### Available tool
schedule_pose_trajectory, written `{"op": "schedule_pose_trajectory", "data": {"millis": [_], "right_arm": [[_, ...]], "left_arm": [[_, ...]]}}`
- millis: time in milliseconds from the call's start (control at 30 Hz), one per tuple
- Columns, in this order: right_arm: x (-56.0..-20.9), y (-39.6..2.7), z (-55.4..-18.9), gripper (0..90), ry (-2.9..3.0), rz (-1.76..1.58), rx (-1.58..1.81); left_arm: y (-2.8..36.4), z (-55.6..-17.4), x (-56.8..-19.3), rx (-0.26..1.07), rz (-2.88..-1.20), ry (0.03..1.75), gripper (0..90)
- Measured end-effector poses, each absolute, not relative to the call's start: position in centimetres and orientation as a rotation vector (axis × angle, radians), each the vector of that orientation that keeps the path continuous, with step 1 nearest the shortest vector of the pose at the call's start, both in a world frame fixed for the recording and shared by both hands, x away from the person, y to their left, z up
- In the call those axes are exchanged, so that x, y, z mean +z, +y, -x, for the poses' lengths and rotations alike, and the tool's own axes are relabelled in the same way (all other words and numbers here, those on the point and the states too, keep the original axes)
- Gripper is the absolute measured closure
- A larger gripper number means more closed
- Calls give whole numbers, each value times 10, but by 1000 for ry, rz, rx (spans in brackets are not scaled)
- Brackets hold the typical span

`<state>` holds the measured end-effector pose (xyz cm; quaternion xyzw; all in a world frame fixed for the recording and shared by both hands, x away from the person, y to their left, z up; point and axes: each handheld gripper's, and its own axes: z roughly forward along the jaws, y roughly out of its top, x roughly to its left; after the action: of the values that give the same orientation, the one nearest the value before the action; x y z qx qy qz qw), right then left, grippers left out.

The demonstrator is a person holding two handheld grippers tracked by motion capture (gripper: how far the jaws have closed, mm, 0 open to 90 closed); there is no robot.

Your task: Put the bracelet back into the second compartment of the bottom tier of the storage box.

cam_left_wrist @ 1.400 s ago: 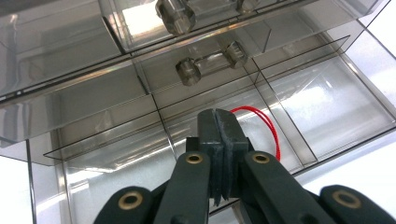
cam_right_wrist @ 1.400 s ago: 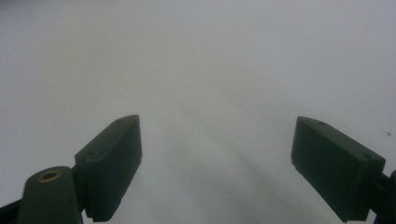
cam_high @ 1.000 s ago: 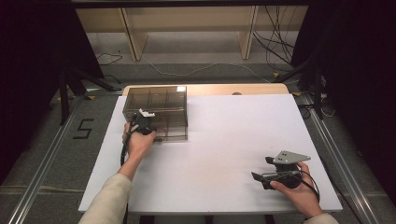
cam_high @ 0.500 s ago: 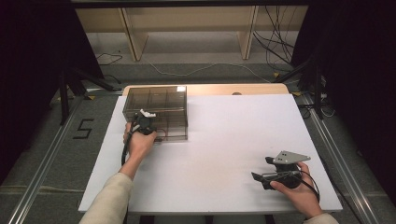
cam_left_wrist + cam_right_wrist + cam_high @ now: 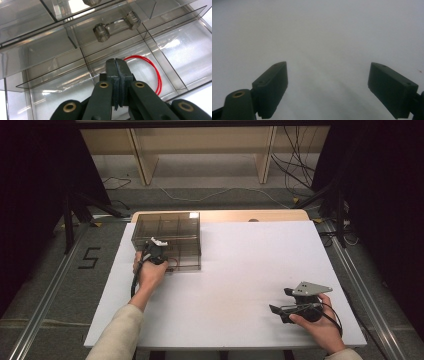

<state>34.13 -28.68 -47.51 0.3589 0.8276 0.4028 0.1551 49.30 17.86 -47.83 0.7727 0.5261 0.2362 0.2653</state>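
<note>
A clear smoked-plastic box (image 5: 167,227) with several compartments stands at the back left of the white table (image 5: 240,270). My left gripper (image 5: 155,251) hovers over its front edge. In the left gripper view its jaws (image 5: 116,62) are pressed together above a compartment wall (image 5: 75,40). A thin red wire loop (image 5: 157,72) lies in the compartment and runs behind the jaw tips; I cannot tell whether it is pinched. A clear bar handle (image 5: 101,32) sits farther in. My right gripper (image 5: 280,301) rests at the table's front right, jaws wide open (image 5: 328,68) with nothing between them.
The table's near edge runs just below the right hand. A wooden strip (image 5: 250,215) borders the far edge. Behind it stand a wooden shelf frame (image 5: 200,150) and loose floor cables (image 5: 300,180). A metal rail (image 5: 45,305) and a floor mark "5" (image 5: 90,257) lie to the left.
</note>
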Motion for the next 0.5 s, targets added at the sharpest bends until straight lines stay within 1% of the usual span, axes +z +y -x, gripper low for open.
{"op": "schedule_pose_trajectory", "data": {"millis": [300,500], "right_arm": [[-475,-287,-341,170,2377,-1022,1152],[-475,-287,-341,170,2377,-1023,1152]], "left_arm": [[179,-494,-481,633,-2095,1422,879],[180,-494,-479,636,-2089,1418,849]]}}
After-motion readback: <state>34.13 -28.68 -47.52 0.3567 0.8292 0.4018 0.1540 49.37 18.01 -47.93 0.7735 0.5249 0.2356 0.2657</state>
